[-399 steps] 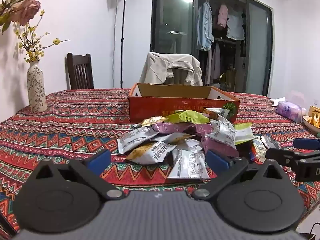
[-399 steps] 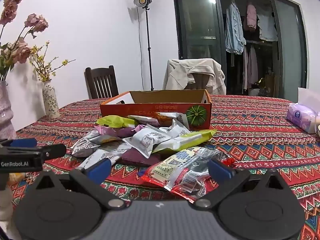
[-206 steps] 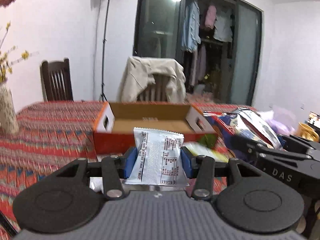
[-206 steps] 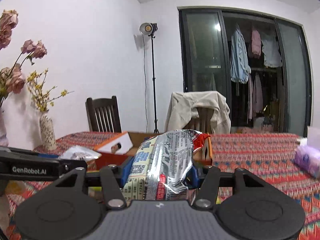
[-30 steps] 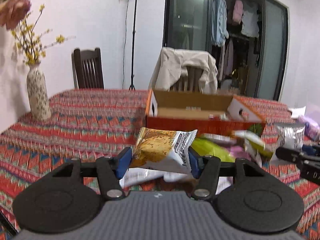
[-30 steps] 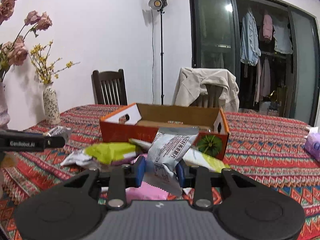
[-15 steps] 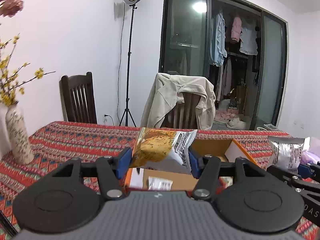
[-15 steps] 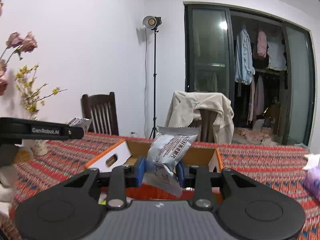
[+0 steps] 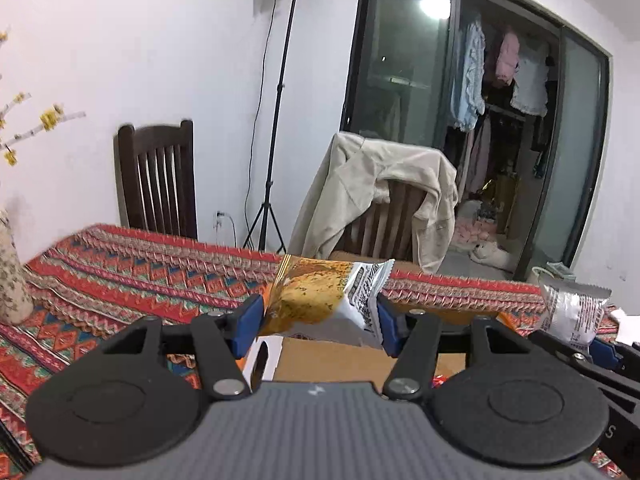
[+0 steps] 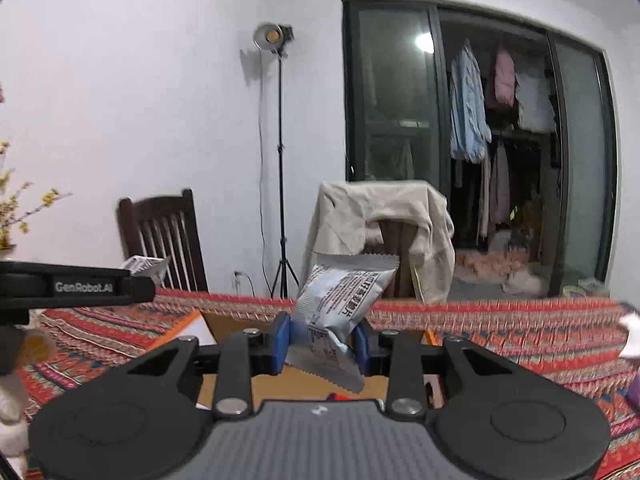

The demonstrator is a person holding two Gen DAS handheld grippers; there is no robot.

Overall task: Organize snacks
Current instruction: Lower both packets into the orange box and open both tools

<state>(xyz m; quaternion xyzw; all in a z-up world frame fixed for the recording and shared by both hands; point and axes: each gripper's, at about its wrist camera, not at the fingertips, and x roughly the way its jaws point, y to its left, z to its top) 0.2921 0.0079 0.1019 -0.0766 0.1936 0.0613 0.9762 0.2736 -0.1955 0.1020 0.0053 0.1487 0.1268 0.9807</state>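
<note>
My left gripper (image 9: 320, 320) is shut on an orange and silver snack packet (image 9: 316, 300), held above the cardboard box (image 9: 332, 360) whose brown floor shows just below the blue pads. My right gripper (image 10: 320, 340) is shut on a silver snack packet (image 10: 344, 300), also over the cardboard box (image 10: 224, 324). In the left wrist view the right gripper's silver packet (image 9: 574, 312) shows at the far right. In the right wrist view the left gripper's black finger (image 10: 72, 286) crosses the left edge, with a corner of its packet (image 10: 144, 266) above it.
A patterned red tablecloth (image 9: 120, 264) covers the table. A dark wooden chair (image 9: 160, 184) and a chair draped with a beige jacket (image 9: 384, 196) stand behind it. A lamp stand (image 9: 276, 120) rises by the wall, a vase (image 9: 10, 276) at far left.
Both grippers have moved forward and up with their packets, from above the snack pile to over the box. The pile has dropped out of view.
</note>
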